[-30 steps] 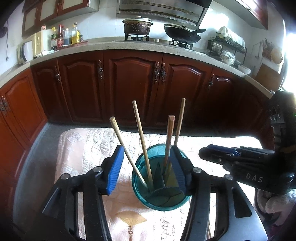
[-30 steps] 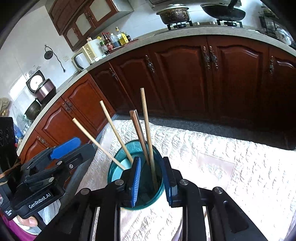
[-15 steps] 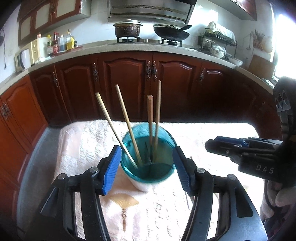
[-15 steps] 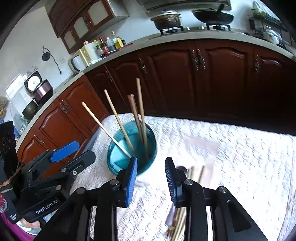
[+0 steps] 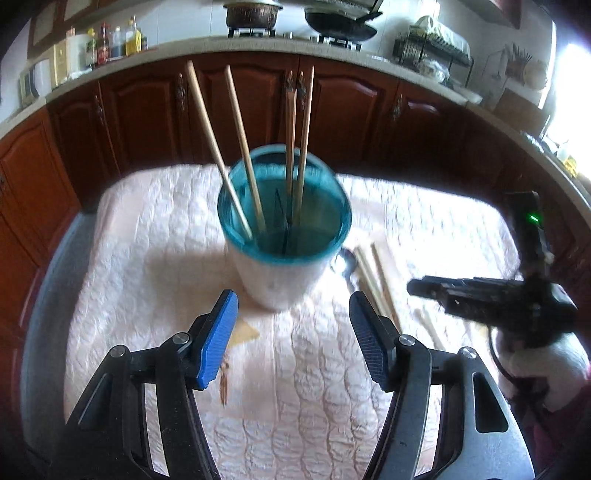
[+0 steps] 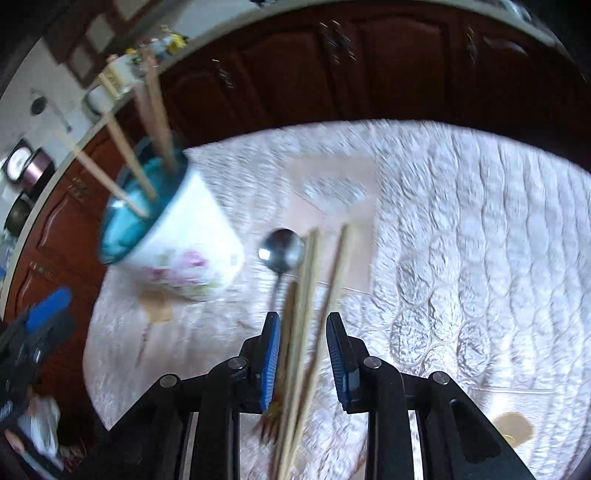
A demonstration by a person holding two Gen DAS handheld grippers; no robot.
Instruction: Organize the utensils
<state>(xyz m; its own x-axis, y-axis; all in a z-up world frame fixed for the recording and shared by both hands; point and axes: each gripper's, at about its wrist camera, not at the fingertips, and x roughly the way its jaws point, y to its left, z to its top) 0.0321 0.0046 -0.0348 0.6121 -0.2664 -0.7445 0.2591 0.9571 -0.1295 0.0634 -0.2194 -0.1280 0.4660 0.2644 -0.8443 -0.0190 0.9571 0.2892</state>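
A kitchen with dark red-brown cabinets (image 5: 343,110) curving round a low bench (image 5: 155,236) covered by a pale quilted cloth sets the scene. Nearest in the left wrist view, the left tongs (image 5: 291,334) hang over the cloth with their blue pads spread wide and nothing between them; the jaws have just been opening, and the utensil cup (image 5: 282,240) stands just beyond their tips, apart from both pads. In the right wrist view the right tongs (image 6: 303,356) point steeply down at the cloth, their pads set narrowly apart and just closing a little, with a loose bundle of chopsticks (image 6: 306,295) lying on the cloth and running up between them; motion blur makes it impossible to tell whether the pads touch the sticks. Just past the bundle lies a metal spoon (image 6: 282,249), bowl upward, its handle running back toward the sticks. Farther left stands the cup, white with a pink flower print outside and teal inside, holding four chopsticks (image 5: 243,147) that lean out of its mouth on either side of an inner divider. Beyond the bench, the worktop carries a pot (image 5: 253,13) and a wok (image 5: 340,20) on a stove, bottles (image 5: 114,38) at the left and a dish rack (image 5: 436,44) at the right.
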